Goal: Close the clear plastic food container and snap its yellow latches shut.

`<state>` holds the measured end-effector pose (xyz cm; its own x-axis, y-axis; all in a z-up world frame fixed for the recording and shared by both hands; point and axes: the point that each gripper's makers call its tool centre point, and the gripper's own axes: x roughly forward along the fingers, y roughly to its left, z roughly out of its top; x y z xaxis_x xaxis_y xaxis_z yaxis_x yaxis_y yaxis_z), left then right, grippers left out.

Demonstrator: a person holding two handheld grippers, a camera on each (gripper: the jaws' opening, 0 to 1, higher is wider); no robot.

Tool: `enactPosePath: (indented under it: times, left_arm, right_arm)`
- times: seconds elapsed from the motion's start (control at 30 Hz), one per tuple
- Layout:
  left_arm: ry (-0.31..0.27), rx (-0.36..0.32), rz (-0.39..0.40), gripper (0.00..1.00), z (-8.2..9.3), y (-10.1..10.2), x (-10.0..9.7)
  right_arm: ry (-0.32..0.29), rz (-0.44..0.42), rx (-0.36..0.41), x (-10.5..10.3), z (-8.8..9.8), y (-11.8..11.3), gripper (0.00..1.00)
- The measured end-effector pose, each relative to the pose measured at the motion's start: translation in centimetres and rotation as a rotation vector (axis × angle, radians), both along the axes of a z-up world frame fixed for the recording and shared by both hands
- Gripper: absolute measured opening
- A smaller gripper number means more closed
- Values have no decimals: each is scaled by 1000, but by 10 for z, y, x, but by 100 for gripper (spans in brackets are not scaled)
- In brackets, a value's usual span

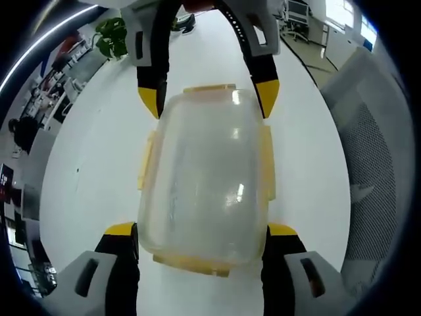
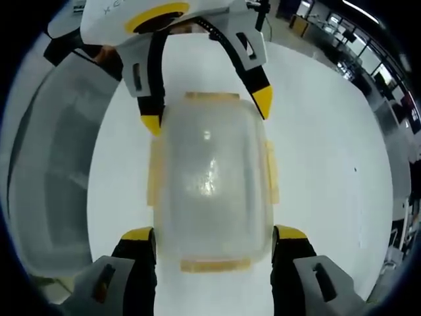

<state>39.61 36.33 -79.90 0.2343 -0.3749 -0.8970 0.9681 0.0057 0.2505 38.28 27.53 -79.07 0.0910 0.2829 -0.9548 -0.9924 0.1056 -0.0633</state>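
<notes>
A clear, rounded-rectangular plastic food container (image 1: 204,181) with pale yellow latches (image 1: 146,161) on all four sides lies flat on the white table (image 1: 92,164). Its lid is on top. The side latches stick outward from the walls.

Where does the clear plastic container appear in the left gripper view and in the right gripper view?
Left gripper view: clear plastic container centre, between both grippers' jaw tips.
Right gripper view: container centre, likewise.
Shared landmark: white table under it.
</notes>
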Motion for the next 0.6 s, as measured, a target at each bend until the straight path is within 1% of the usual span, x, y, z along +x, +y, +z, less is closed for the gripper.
enactPosePath:
  times: [0.4,0.6]
  left_arm:
    - [0,-1,4,76,0,9,-2]
    - [0,-1,6,76,0,11,-2]
  right_arm:
    - [1,3,-3,-2,1,9,71]
    - [2,4,1,-2,0,10,71]
